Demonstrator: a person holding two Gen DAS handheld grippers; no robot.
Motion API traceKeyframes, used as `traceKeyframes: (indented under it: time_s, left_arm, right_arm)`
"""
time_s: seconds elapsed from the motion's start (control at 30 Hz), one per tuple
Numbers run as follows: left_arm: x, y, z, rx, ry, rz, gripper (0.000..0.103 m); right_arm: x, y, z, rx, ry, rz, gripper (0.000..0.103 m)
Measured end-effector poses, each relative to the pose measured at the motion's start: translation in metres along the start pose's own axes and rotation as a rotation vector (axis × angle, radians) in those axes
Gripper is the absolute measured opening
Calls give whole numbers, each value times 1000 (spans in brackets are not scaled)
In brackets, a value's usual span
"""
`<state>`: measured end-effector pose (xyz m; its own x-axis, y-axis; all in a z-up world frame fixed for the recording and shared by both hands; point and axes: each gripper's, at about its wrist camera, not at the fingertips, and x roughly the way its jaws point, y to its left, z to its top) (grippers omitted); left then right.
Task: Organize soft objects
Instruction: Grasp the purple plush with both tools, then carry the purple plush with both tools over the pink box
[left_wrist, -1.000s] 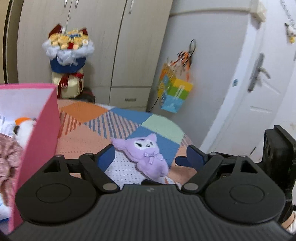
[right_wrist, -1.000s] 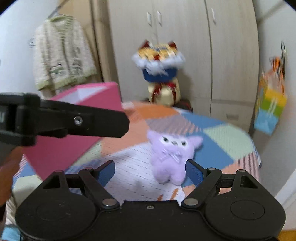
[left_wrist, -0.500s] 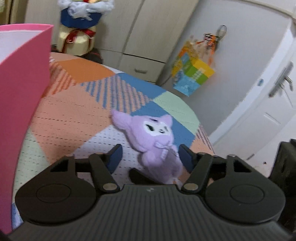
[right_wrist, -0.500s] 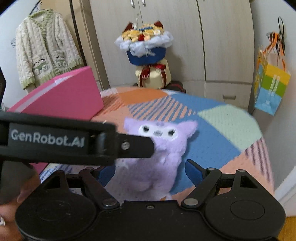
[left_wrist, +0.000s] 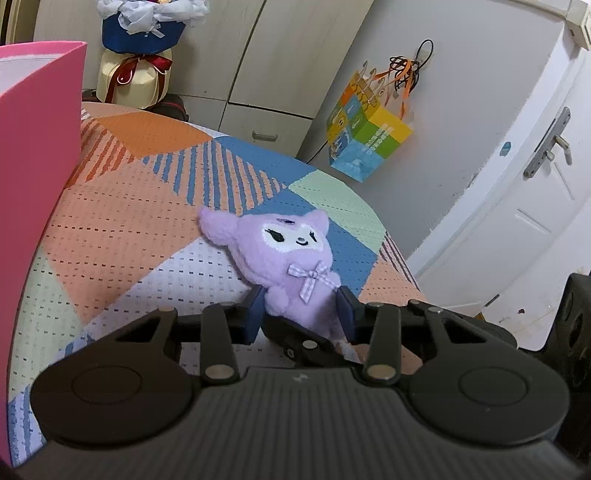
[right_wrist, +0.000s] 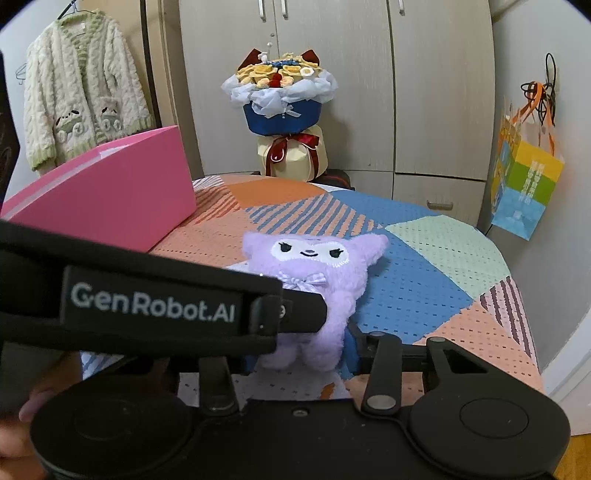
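Left wrist view: left tongs (left_wrist: 301, 314) closing, pads pressed into the lower body of the purple plush (left_wrist: 284, 258), which lies on the patchwork bed (left_wrist: 122, 229). Right wrist view: right tongs (right_wrist: 301, 354) closing around the plush's feet; pads at its sides, contact likely. Both tools pinch one toy. Judgement: squeeze gently, grip the torso rather than loose fur, lift together and straight up. Pink box (left_wrist: 33, 155) stands left of the plush, wall high; clear its rim. Bed edge lies right of the plush; open bed beyond it.
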<state>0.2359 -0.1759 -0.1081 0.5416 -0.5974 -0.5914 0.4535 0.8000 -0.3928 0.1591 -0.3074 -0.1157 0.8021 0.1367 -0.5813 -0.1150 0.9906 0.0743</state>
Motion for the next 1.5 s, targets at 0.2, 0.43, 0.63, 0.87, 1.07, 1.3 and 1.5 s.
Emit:
traceKeyframes:
  time_s: [0.2, 0.43, 0.63, 0.87, 1.07, 1.3, 1.5]
  left_arm:
    - [-19, -4, -6, 26, -11, -31, 40]
    - [-47, -12, -20, 69, 4, -49, 40]
    - [-73, -22, -40, 105, 37, -20, 39]
    - [-113, -29, -63, 164, 17, -8, 40]
    - [-147, -24, -84, 179, 12, -27, 40]
    - [-183, -17, -108, 204, 29, -27, 39]
    - [-216, -9, -119, 219, 26, -43, 39]
  right_arm:
    - [-19, 14, -5, -24, -31, -34, 47]
    - [-47, 33, -13, -32, -28, -59, 47]
    - [-68, 56, -26, -63, -3, -86, 47]
    - [-97, 78, -40, -86, -15, -77, 47]
    - [-122, 98, -53, -91, -12, -44, 47]
    - [-145, 126, -69, -119, 14, 12, 47]
    - [-165, 158, -76, -201, 14, 10, 47]
